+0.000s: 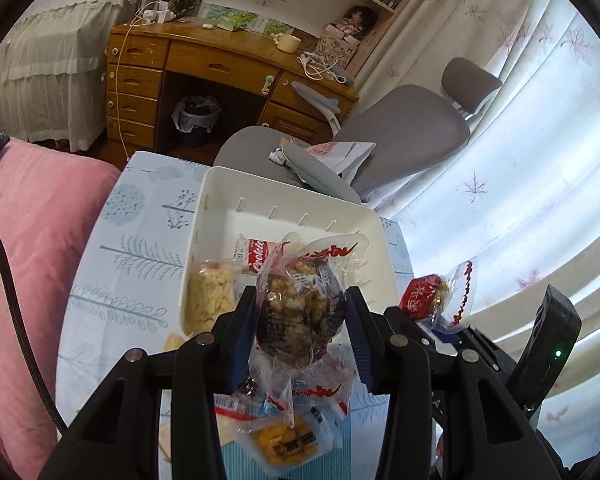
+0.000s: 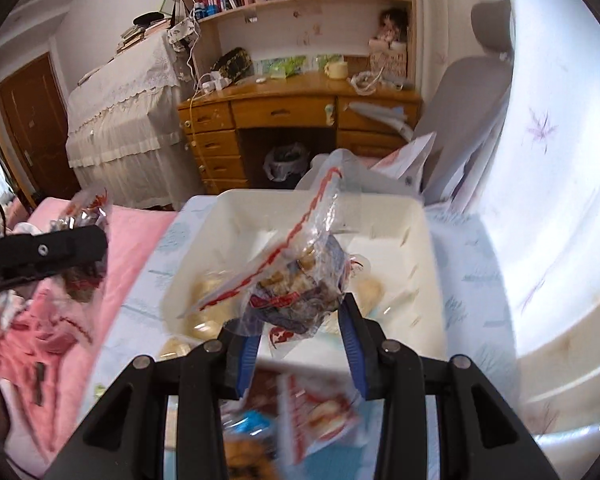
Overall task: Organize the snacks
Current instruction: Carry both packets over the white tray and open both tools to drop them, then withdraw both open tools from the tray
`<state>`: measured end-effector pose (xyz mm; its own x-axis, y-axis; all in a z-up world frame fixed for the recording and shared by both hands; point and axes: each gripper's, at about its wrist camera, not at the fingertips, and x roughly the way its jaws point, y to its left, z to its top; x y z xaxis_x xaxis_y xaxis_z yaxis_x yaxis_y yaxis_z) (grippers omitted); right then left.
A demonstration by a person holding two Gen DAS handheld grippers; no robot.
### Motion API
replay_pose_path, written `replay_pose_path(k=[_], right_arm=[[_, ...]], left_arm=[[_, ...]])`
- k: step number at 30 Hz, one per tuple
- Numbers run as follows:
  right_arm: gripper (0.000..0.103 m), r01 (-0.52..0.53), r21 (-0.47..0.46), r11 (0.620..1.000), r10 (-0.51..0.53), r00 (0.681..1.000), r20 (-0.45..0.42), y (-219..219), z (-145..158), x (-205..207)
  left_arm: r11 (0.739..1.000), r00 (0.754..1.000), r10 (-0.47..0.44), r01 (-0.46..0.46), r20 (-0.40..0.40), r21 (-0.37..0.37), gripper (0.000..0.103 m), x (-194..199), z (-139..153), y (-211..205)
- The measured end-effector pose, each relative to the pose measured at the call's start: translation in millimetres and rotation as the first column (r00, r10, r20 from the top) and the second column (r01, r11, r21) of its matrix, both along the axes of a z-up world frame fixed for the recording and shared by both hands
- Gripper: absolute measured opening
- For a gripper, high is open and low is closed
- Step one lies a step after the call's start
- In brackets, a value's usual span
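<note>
My left gripper [image 1: 300, 300] is shut on a clear snack packet [image 1: 296, 312] of brown crunchy pieces, held just above the near edge of a white bin [image 1: 228, 192]. My right gripper [image 2: 290, 312] is shut on a similar clear packet with red zigzag seams [image 2: 296, 284], held over the same white bin [image 2: 428, 264]. In the left wrist view that second packet [image 1: 432, 296] shows at the right, beside the bin. In the right wrist view the left gripper [image 2: 44, 256] sits at the left with its packet [image 2: 84, 216]. The bin holds a pale puffed-snack bag [image 1: 210, 300] and a red-labelled packet [image 1: 256, 252].
The bin stands on a table with a light blue leaf-print cloth [image 1: 132, 264]. Loose packets lie on the near side, among them an orange one [image 1: 288, 440]. A pink quilt [image 1: 40, 240] lies to the left. A grey office chair [image 1: 400, 136] and a wooden desk [image 1: 220, 68] stand behind.
</note>
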<state>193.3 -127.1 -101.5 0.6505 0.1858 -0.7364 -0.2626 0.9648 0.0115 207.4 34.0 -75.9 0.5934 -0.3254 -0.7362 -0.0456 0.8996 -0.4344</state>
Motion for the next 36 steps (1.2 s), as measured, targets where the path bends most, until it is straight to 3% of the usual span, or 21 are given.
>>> replay_pose_path(k=[5,11,13,14,15,19,36], right_arm=[[0.039,0.000,-0.027,1.000,0.001,0.998,0.060,-18.3,-10.9,14.3],[0.039,0.027,-0.015,1.000,-0.026,0.999,0.028,-38.1,-22.5,28.9],[0.040,0.033,-0.024,0.999,-0.033,0.999,0.006,-40.2,-25.9,30.4],[0.041,0.035,-0.027,0.999,-0.035,0.999,-0.012,-41.6,-28.4,31.7],[0.043,0.035,-0.025,0.999,-0.035,0.999,-0.020,-43.0,-29.5,32.9],[0.067,0.025,-0.006,1.000,-0.025,0.999,-0.019,-45.8,-28.4,32.1],[0.067,-0.028,0.014,0.999,0.029,0.998,-0.047,-30.7,-18.3,11.7]], left_arm=[[0.999,0.999,-0.003,0.005,-0.034,0.051,0.042,24.7,-12.9,-22.5],[0.996,0.999,-0.017,0.020,-0.034,0.089,0.045,46.5,-20.5,-47.5],[0.995,0.999,-0.015,0.018,-0.039,0.096,0.069,50.1,-22.1,-52.7],[0.995,0.999,-0.009,0.013,-0.042,0.100,0.073,51.2,-22.5,-53.7],[0.995,0.999,-0.001,0.005,-0.042,0.103,0.074,52.2,-22.7,-54.8],[0.992,0.996,0.011,0.000,-0.083,0.126,0.078,54.2,-26.6,-55.1],[0.986,0.987,0.094,-0.075,-0.131,0.148,0.079,5.2,-19.8,-20.6]])
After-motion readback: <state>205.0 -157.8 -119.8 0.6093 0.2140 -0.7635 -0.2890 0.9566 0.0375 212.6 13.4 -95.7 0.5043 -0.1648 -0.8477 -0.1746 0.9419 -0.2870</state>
